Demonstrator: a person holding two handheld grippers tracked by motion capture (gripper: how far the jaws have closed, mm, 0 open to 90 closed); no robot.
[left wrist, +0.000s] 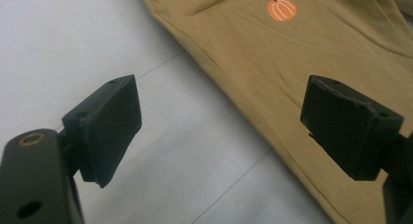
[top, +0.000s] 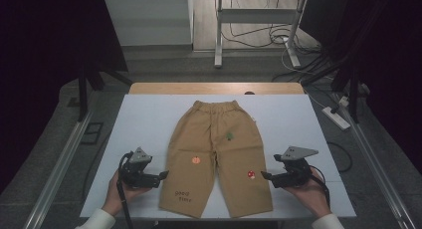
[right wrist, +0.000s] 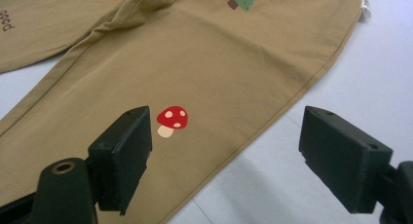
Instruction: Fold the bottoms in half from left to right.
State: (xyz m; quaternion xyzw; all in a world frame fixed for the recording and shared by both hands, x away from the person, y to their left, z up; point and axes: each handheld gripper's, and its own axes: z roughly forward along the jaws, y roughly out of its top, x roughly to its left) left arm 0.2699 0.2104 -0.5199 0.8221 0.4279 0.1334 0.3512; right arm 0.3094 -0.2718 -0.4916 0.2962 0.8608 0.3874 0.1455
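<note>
**Grippers set on both sides of the trousers, nothing gripped yet**

The tan trousers lie flat and face up on the white table, waistband away from me, both legs pointing toward me. That is my landmark.

My left gripper sits just beside the outer edge of the left leg, low down near the hem. Its jaws are spread wide and empty; in the left gripper view one jaw hangs over bare table, the other over cloth, with the orange pumpkin print farther up the leg.

My right gripper sits just beside the outer edge of the other leg, also spread and holding nothing. The red mushroom print lies close to one jaw; the side seam runs between the two.

Judgement: this is the approach before a first fold. Next I need to lower each gripper until one jaw slides under the side edge, then close on the cloth, both sides level, so the legs lift evenly.
</note>
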